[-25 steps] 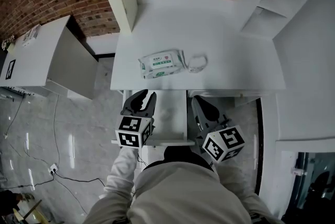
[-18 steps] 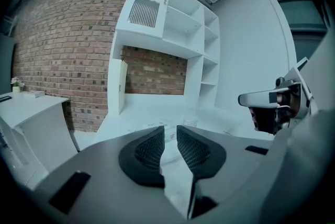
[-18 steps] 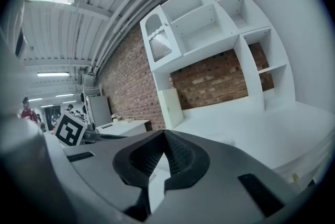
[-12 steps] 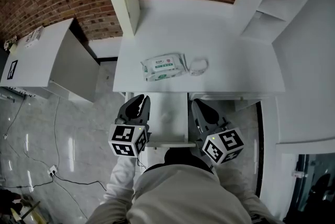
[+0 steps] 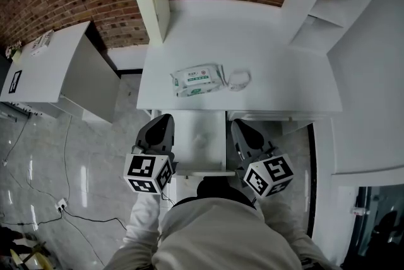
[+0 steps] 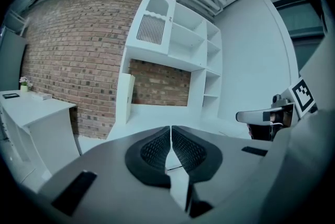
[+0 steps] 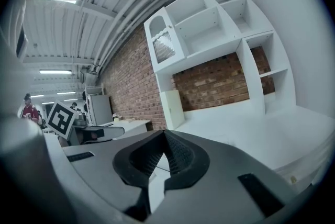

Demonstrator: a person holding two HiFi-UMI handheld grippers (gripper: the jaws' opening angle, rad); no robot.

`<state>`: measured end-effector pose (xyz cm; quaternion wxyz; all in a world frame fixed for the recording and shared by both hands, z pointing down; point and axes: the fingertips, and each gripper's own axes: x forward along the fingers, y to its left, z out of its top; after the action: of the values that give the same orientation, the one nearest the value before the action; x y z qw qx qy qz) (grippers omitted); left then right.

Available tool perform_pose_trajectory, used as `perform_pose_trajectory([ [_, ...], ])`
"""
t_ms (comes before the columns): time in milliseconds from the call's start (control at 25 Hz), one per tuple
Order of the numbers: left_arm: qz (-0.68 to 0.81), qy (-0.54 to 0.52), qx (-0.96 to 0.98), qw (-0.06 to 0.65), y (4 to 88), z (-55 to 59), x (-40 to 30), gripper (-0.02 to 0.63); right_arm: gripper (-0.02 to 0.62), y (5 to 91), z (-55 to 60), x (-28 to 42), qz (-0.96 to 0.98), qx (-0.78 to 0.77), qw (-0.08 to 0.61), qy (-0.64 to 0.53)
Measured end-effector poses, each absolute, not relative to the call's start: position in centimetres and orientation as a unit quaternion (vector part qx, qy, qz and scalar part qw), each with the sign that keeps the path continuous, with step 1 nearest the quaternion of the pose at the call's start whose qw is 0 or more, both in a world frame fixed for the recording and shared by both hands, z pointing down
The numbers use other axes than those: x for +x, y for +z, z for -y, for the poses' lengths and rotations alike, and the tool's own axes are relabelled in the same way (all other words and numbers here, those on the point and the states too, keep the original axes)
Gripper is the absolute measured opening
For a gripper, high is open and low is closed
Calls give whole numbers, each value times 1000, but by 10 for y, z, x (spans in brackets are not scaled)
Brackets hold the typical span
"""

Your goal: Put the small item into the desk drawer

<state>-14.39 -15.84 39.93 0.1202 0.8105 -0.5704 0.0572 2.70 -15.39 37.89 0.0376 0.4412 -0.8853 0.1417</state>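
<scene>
Currently the desk drawer (image 5: 199, 169) stands open; the small item (image 5: 238, 79) lies on the desk (image 5: 252, 35), just beside a wet-wipes pack (image 5: 197, 79). Left gripper (image 5: 163, 118) jaws have just closed on nothing; right gripper (image 5: 238, 125) is likewise closed and bare. Pick-up not yet begun: next, one claw must open and reach forward to the item

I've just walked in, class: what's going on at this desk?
A person holds a claw in each hand, one on either side of the open drawer. The left claw has just closed on nothing; the right claw is shut and empty too. The small item lies on the desk beside a pack of wipes, not yet picked up.
</scene>
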Motion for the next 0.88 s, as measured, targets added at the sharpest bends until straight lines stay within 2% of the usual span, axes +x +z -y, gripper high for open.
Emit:
perform_pose_trajectory([
  [880, 576, 44, 810, 103, 385, 146, -140, 26, 26, 382, 149, 39, 879, 451, 41, 149],
])
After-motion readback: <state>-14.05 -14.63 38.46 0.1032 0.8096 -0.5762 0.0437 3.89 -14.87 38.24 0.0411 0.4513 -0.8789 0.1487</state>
